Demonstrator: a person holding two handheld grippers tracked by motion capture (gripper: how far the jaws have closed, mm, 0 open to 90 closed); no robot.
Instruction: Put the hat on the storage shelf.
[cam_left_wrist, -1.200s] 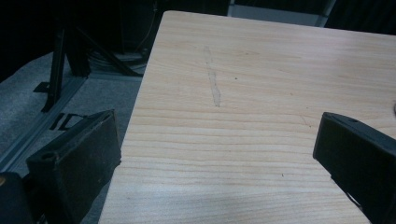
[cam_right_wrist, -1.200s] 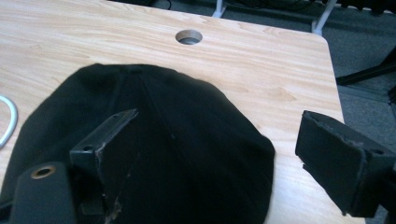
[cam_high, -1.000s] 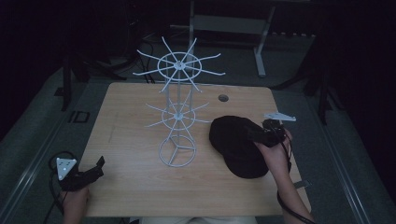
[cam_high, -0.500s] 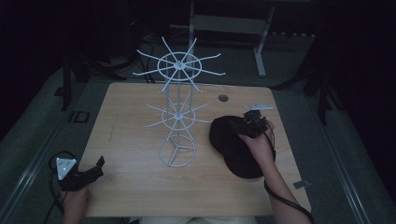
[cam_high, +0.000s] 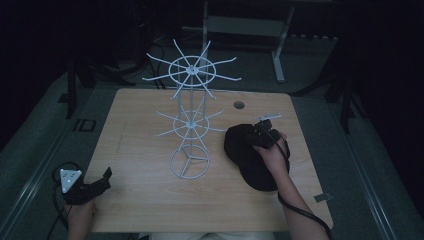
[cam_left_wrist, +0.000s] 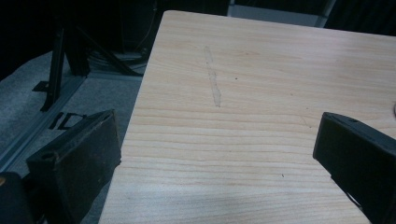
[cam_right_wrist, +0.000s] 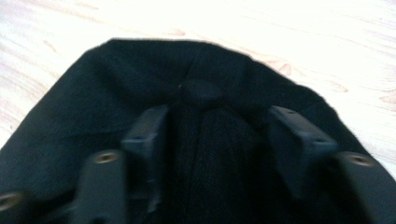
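Note:
A black cap (cam_high: 250, 167) lies on the right side of the wooden table (cam_high: 140, 115). My right gripper (cam_high: 257, 136) sits on the cap's far part, pointing down into it. In the right gripper view its jaws (cam_right_wrist: 219, 126) stand partly apart, open, with a raised fold of the cap (cam_right_wrist: 93, 93) between them just below the top button (cam_right_wrist: 198, 89). My left gripper (cam_high: 102, 180) rests at the table's near left corner. Its jaws (cam_left_wrist: 215, 158) are wide open over bare wood, holding nothing. A white wire rack (cam_high: 190, 120) with two tiers of spokes stands mid-table.
The rack's round wire base (cam_high: 189, 162) sits just left of the cap. A small round hole (cam_high: 239, 105) is in the table's far right part. Dark floor and metal frame legs (cam_high: 277, 55) surround the table. The table's left edge (cam_left_wrist: 140, 102) runs close by the left gripper.
My right gripper has moved left from the cap's right edge onto its far part and tipped down into the fabric. The left gripper has stayed put.

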